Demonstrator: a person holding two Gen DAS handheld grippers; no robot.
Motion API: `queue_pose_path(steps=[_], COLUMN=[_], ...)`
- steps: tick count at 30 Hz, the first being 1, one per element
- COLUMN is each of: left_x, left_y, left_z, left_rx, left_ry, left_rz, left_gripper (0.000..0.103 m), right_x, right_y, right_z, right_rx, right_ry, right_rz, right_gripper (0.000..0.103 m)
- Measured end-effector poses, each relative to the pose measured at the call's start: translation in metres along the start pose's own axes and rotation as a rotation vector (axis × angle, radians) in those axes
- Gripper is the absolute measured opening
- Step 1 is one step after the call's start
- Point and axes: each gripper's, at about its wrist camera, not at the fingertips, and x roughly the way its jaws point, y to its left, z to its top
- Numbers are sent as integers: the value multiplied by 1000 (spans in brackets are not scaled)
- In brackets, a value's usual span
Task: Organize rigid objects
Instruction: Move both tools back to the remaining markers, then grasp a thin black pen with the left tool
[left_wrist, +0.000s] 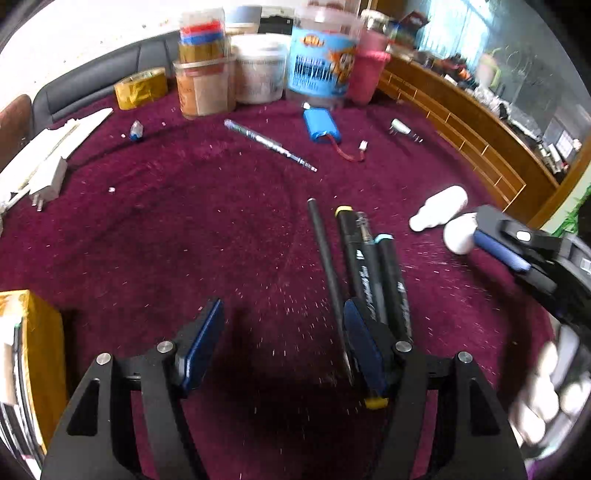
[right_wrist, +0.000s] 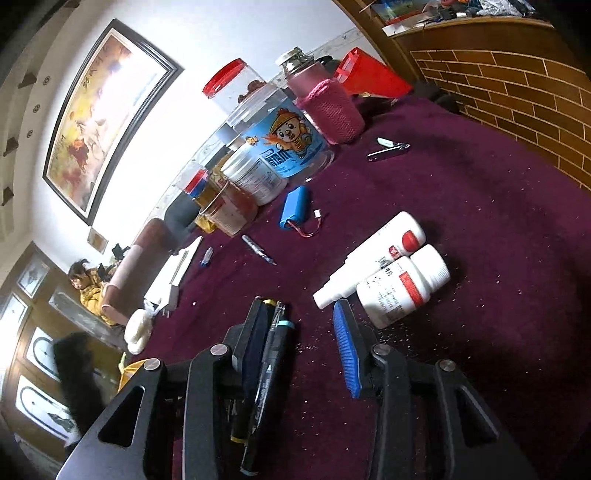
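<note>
While both grippers, left (left_wrist: 282, 334) and right (right_wrist: 301, 345), stand spread, two white bottles (right_wrist: 391, 273) lie mid-right and three black pens (left_wrist: 373, 273) lie low in the middle.

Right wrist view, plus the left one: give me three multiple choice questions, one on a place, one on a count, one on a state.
1. The blue battery pack lies: A on the cloth before the jars; B inside a jar; C atop a bottle.
2. White bottles on the cloth: A one; B two; C four.
3. The left gripper is: A shut on a marker; B open, gripping nothing; C shut on a bottle.
A: it rests on bare cloth near the jars.
B: a spray bottle and a pill bottle lie together.
B: its pads stand apart, pressing nothing.
</note>
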Motion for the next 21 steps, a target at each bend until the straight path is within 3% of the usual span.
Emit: queue_pose_path(steps=[11,13,14,15,17,21], left_x=[27,31,32,32,28,14], left_y=[-19,-20,-19,-20,-27,-26], left_z=[13,17,19,19,17,3], left_rx=[96,101,89,90,137,144], left_ry=[10,8,14,14,-1,9], left_rz=[75,73,39,15,37,-3], left_gripper=[64,48,34,32,7,5], right_x=[7,8,8,9,13,17], right_y=[-1,-1,-2,-1,-1,-3], right_z=[-2,-2,-2,-3,-4,-5], right_rx=[17,16,14,9,1,1], right_ry=[33,34,36,40,50,73], right_rz=[22,16,14,7,-8,-21], right_gripper=[35,35,35,35,35,35])
